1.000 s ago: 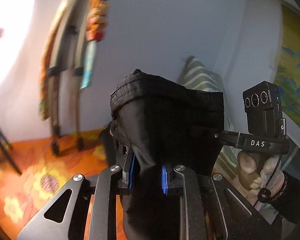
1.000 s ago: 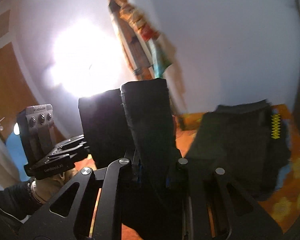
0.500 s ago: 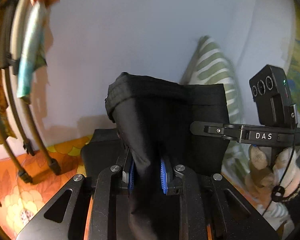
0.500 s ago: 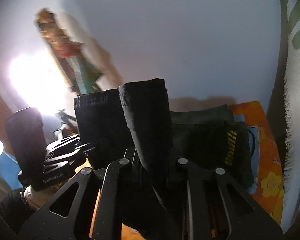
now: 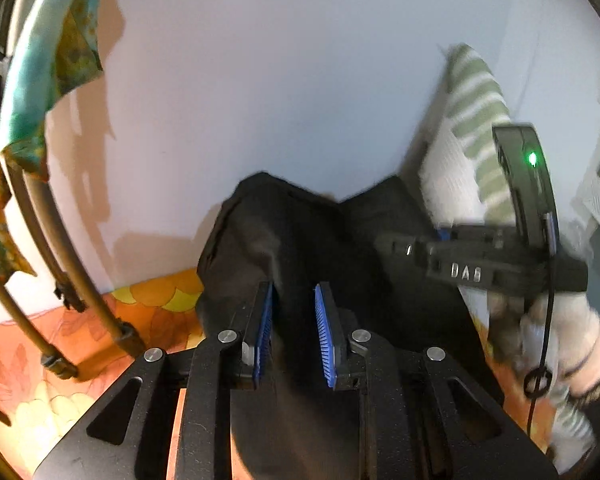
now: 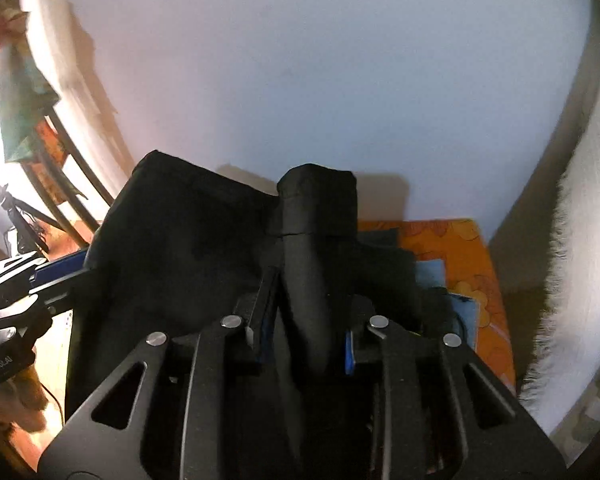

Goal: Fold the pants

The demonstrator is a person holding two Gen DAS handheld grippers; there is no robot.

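Note:
The black pants (image 5: 308,240) hang between my two grippers, low over the orange flowered cloth (image 5: 156,300). My left gripper (image 5: 294,312) has its blue pads a little apart with a fold of the pants between them. My right gripper (image 6: 306,308) also stands slightly apart around a rolled edge of the pants (image 6: 316,216). The right gripper shows at the right of the left wrist view (image 5: 480,264), and the left gripper at the left edge of the right wrist view (image 6: 16,280).
A white wall (image 5: 300,80) stands close ahead. A green-striped pillow (image 5: 476,128) and a white furry cushion (image 6: 580,220) lie to the right. A bent-wood stand with hanging fabrics (image 5: 32,120) is at the left. Folded dark clothes and a blue item (image 6: 440,280) lie on the cloth.
Both grippers have swung right and down toward the cloth with the pants. Their jaws have widened from tightly pinched to slightly apart.

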